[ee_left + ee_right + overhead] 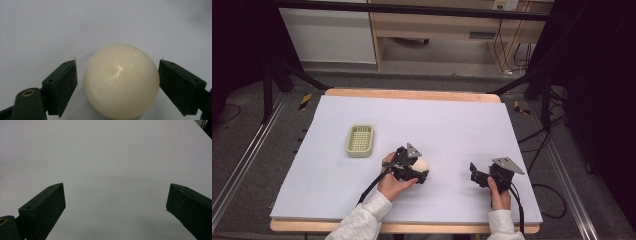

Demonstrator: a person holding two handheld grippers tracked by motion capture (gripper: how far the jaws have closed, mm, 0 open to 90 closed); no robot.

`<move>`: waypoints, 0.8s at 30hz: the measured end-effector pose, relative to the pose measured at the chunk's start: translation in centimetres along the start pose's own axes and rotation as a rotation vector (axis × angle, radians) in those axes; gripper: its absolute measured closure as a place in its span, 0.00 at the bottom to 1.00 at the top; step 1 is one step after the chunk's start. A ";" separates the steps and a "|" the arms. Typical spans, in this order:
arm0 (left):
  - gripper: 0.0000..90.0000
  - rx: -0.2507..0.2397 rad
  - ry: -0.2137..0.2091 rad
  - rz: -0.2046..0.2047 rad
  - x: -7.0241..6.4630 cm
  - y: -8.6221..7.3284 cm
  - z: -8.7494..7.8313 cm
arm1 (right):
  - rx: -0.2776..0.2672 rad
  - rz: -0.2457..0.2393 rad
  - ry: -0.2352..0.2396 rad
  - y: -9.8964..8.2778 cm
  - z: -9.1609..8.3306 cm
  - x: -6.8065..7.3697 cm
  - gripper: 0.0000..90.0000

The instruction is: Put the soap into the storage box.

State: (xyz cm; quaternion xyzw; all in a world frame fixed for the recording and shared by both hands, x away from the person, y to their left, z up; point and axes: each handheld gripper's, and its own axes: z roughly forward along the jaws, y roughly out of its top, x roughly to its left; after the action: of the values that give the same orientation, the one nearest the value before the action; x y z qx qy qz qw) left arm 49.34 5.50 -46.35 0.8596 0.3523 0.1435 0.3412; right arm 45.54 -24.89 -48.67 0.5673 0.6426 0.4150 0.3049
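Closest in the left gripper view: a cream, glossy ball-shaped soap [121,81] sitting on the desk [37,30] btwn the left gripper [117,72] jaws. Jaws spread, one each side of the soap; right one about touching, small gap at the left, so not pinching yet. Probably lined up that way to close on its widest part. In the high view the soap [422,163] lies mid-desk, w/ a green slotted soap dish [360,140] well apart to the back-left, likely where it's meant to go. Left gripper [411,170] held low, hand under it, forearm angled in from the bottom. Right gripper [479,176] rests near the front right, jaws spread over bare desk, idle and out of the way.
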 end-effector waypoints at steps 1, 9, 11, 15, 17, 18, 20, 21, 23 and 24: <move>0.18 0.002 -0.001 0.003 0.0 0.0 0.1 | 0.000 0.000 0.000 0.0 0.0 0.0 0.03; 0.21 0.011 -0.004 -0.005 0.1 -0.1 0.4 | 0.001 0.001 0.000 0.0 0.0 0.0 0.03; 0.21 0.010 -0.004 -0.012 0.0 -0.2 0.5 | 0.001 0.001 -0.001 0.0 0.0 0.0 0.03; 0.22 0.014 -0.007 -0.009 0.1 -0.2 0.5 | 0.002 0.002 0.000 0.0 0.0 0.0 0.03; 0.22 0.013 -0.007 -0.009 0.1 -0.2 0.5 | 0.002 0.002 0.000 0.0 0.0 0.0 0.03; 0.23 0.015 -0.010 -0.009 0.0 -0.2 0.6 | 0.002 0.003 0.000 0.0 0.0 0.0 0.03; 0.24 0.019 -0.009 -0.006 -0.1 -0.2 0.7 | 0.002 0.002 0.000 0.0 0.0 0.0 0.03; 0.25 0.019 -0.009 -0.006 -0.1 -0.2 0.7 | 0.002 0.002 0.000 0.0 0.0 0.0 0.03; 0.26 0.022 -0.007 -0.002 -0.2 -0.3 0.8 | 0.002 0.003 0.000 0.0 0.0 0.0 0.03; 0.26 0.022 -0.003 -0.002 -0.2 -0.3 0.8 | 0.002 0.003 0.000 0.0 0.0 0.0 0.03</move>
State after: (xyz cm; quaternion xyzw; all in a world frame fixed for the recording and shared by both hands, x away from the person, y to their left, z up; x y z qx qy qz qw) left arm 49.45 5.09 -47.14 0.8632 0.3541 0.1380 0.3324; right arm 45.55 -24.90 -48.67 0.5686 0.6422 0.4146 0.3039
